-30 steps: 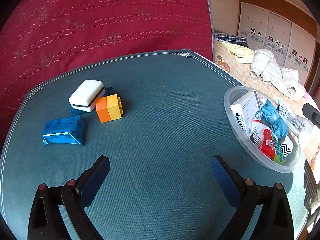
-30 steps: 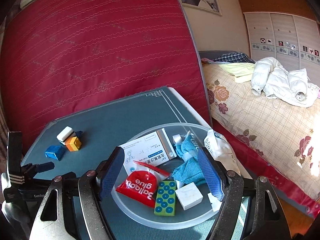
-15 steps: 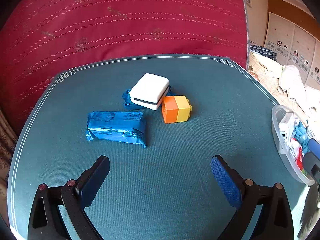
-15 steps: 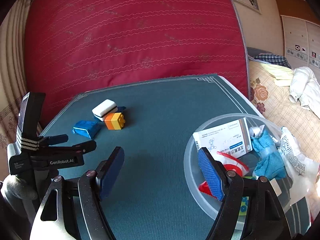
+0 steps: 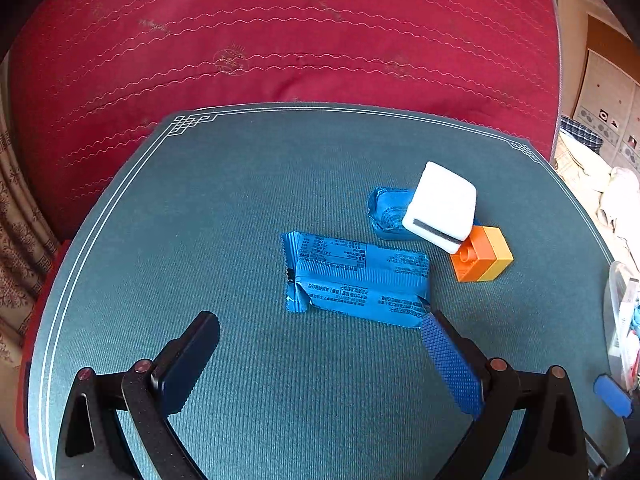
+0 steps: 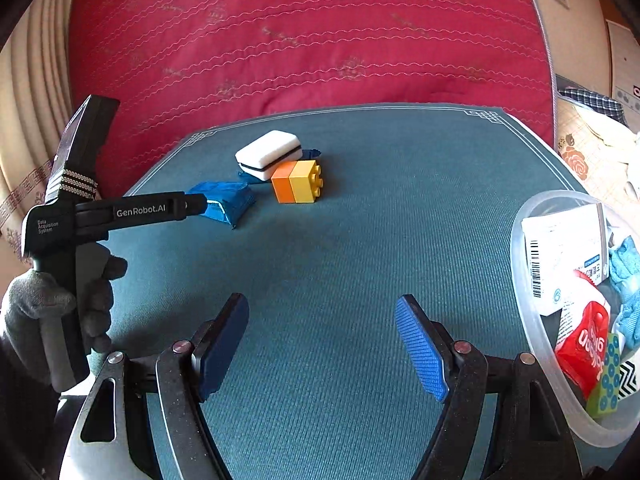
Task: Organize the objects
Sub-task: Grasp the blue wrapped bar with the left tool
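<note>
A blue foil packet (image 5: 356, 278) lies on the teal mat just beyond my open left gripper (image 5: 320, 338); its right fingertip touches or nearly touches the packet's near corner. Behind it a white case (image 5: 442, 206) leans on a second small blue packet (image 5: 386, 212) and an orange-yellow brick (image 5: 482, 254). In the right wrist view the same packet (image 6: 224, 202), white case (image 6: 268, 154) and brick (image 6: 296, 182) sit far ahead, with the left gripper body (image 6: 120, 212) reaching them. My right gripper (image 6: 322, 320) is open and empty over bare mat.
A clear plastic bowl (image 6: 524, 280) with a white box, red pouch, blue cloth and other items stands at the right, its rim also in the left wrist view (image 5: 612, 320). A red mattress (image 6: 300, 40) stands behind the table. A bed lies to the right.
My left gripper has swung left and moved in close to the blue packet. My right gripper has turned left away from the bowl, toward the objects.
</note>
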Demonstrator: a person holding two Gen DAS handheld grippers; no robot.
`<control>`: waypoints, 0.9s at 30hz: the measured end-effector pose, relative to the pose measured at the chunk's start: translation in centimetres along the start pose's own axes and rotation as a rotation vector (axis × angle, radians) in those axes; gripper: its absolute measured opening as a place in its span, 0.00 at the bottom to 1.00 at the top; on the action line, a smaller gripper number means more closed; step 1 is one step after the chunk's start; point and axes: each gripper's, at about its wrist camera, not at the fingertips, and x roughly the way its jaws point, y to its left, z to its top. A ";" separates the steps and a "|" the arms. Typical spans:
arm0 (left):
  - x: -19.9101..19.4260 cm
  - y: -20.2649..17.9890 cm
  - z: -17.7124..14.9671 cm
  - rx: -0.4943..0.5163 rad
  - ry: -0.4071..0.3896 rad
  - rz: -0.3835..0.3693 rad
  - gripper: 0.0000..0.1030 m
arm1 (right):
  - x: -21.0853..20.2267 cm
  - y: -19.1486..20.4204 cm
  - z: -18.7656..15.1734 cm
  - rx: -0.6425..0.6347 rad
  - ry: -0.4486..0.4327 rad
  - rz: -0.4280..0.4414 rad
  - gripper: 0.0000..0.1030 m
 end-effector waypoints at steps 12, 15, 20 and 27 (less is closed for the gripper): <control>2.1 0.8 2.9 -0.034 -0.006 0.027 0.99 | 1.1 -0.9 -0.4 0.063 0.038 0.026 0.75; 2.8 0.4 3.8 -0.033 -0.004 0.035 0.99 | 1.2 -0.9 -0.4 0.067 0.038 0.029 0.75; 4.5 0.3 4.7 -0.017 0.026 0.091 0.99 | 1.2 -1.2 -0.4 0.081 0.035 0.032 0.75; 4.0 2.1 3.3 -0.049 0.060 0.082 1.00 | 1.2 -1.2 -0.4 0.085 0.032 0.033 0.75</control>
